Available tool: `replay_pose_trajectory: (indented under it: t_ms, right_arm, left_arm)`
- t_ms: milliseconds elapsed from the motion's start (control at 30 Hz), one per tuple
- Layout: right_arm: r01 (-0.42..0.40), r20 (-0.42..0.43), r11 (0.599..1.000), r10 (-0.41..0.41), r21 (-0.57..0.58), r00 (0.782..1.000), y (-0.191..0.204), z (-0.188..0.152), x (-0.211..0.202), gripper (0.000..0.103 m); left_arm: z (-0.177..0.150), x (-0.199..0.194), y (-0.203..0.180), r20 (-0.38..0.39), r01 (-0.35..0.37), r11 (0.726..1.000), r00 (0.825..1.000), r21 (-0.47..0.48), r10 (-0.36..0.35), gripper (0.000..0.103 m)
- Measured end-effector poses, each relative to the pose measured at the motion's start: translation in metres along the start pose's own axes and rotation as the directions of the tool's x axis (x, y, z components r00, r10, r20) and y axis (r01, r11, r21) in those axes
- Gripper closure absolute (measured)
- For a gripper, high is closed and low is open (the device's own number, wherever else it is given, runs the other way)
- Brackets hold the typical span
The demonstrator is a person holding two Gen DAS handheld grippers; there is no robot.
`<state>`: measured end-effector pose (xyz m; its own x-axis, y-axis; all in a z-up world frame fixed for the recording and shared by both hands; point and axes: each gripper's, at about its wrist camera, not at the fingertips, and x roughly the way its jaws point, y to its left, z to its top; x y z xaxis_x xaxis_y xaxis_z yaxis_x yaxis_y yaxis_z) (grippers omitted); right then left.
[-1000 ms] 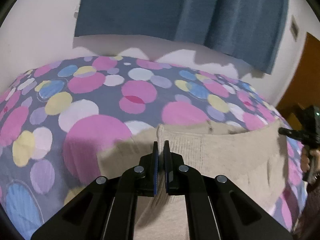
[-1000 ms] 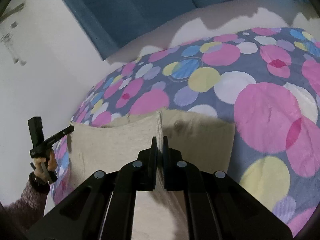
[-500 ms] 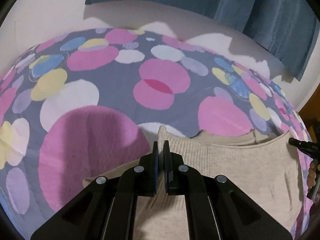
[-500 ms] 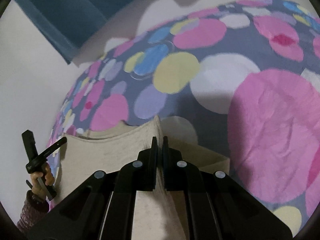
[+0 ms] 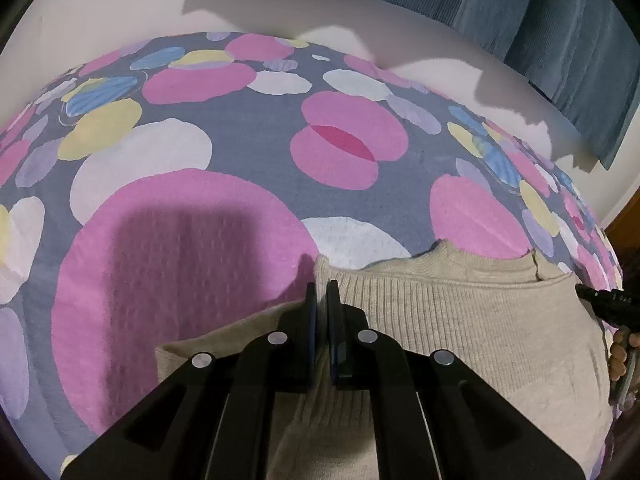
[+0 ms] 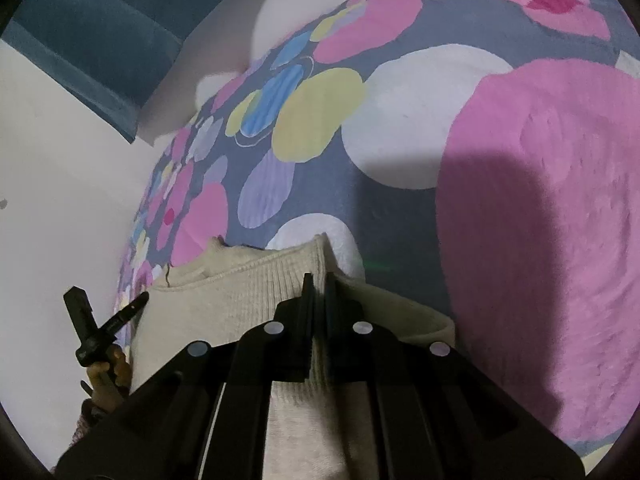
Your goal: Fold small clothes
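Jaws of both the left gripper (image 5: 321, 294) and the right gripper (image 6: 318, 286) pinch the ribbed beige knit sweater (image 5: 460, 320) at lower centre, over a bedspread (image 5: 200, 240) with soft round dots.

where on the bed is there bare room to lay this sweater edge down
Bare patterned bedspread lies open beyond the beige sweater, up to the white wall and blue curtain. It is crowded near the camera: the left gripper and right gripper each pinch a sweater edge.
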<state>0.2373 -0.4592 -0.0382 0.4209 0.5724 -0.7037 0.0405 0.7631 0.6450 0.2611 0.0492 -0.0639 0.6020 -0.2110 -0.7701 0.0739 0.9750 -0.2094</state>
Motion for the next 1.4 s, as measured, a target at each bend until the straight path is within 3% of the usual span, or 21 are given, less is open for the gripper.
replay_pose_trajectory:
  t_ms: [533,667,833,900,1000,1100,1400]
  right_arm:
    - [-0.047,0.019,0.997,0.046,0.062,0.999,-0.006,-0.001,-0.008,0.099]
    - [-0.025,0.037,0.995,0.022,0.092,0.999,-0.006,-0.004,-0.019,0.093]
    - [0.005,0.064,0.998,-0.009,0.069,0.998,0.005,-0.014,-0.043,0.073]
    - [-0.008,0.076,0.998,0.004,0.054,0.997,0.012,-0.021,-0.053,0.070]
    - [-0.034,0.090,0.999,0.030,0.039,0.996,0.024,-0.040,-0.070,0.061]
    - [-0.056,0.090,0.998,0.054,0.016,0.994,0.035,-0.062,-0.083,0.055]
    - [-0.102,0.090,0.995,0.100,0.016,0.991,0.041,-0.126,-0.110,0.041]
  left_arm:
    - [0.000,0.001,0.001,-0.005,0.005,1.000,1.000,-0.011,-0.005,0.094]
    - [0.001,0.001,-0.001,-0.007,-0.006,1.000,1.000,0.000,0.006,0.091]
    - [-0.001,-0.010,-0.005,-0.007,-0.026,1.000,1.000,0.004,0.026,0.070]
    - [-0.005,-0.020,-0.010,0.005,-0.029,1.000,1.000,0.010,0.029,0.051]
    - [-0.016,-0.043,-0.016,0.042,-0.029,0.999,0.999,0.016,0.029,0.034]
    - [-0.028,-0.065,-0.022,0.061,-0.012,1.000,0.998,0.009,0.011,0.027]
    - [-0.086,-0.113,-0.031,0.033,0.006,1.000,0.999,-0.005,-0.006,0.020]
